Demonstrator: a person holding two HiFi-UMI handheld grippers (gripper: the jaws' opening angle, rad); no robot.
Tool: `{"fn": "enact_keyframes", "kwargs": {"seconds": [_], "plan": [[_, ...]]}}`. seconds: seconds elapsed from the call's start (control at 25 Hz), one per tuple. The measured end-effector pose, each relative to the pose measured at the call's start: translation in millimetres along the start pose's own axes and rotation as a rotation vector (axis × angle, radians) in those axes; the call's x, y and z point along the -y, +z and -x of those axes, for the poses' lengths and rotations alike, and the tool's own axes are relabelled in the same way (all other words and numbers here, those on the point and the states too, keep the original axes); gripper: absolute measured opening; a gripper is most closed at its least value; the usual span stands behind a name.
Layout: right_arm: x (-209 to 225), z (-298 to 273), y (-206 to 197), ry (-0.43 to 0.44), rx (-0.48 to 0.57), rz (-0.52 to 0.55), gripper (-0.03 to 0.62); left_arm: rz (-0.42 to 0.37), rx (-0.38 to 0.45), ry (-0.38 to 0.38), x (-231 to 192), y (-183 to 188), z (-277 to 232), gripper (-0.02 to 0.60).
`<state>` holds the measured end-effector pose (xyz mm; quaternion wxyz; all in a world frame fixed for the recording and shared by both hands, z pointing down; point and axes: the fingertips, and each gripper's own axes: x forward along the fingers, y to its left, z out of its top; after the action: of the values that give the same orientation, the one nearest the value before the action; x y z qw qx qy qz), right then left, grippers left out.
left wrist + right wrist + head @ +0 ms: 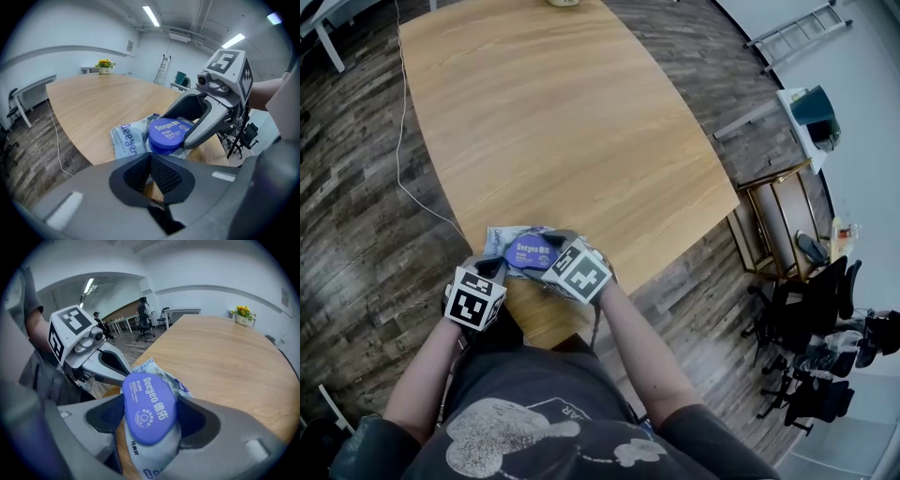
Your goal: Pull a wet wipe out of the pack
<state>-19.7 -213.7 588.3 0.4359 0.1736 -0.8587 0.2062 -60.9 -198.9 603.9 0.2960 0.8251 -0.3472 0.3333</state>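
I see the wet wipe pack [504, 236] lying at the near edge of the desk [562, 122], with its blue lid [149, 408] on top. My right tool [151, 414] straddles that lid, its pads clamped on it from both sides. My left tool [151, 174] sits at the pack's near end with its jaws together. I can't tell whether they pinch the wrapper's edge.
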Motion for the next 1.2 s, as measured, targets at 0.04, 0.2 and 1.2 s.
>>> {"fn": "enact_keyframes", "kwargs": {"seconds": [0.04,0.2,1.2], "plan": [[0.2,0.8,1.2,0.016,0.009,-0.016,0.339,-0.001,-0.001,0.003,-0.5,0.1,0.0,0.018],[0.4,2.5,3.3,0.043,0.015,-0.012,0.342,0.009,0.011,0.013,-2.0,-0.3,-0.3,0.018],[68.7,40.2,38.2,-0.258,0.205,-0.044,0.140,0.072,0.064,0.036,-2.3,-1.2,4.2,0.018]]}}
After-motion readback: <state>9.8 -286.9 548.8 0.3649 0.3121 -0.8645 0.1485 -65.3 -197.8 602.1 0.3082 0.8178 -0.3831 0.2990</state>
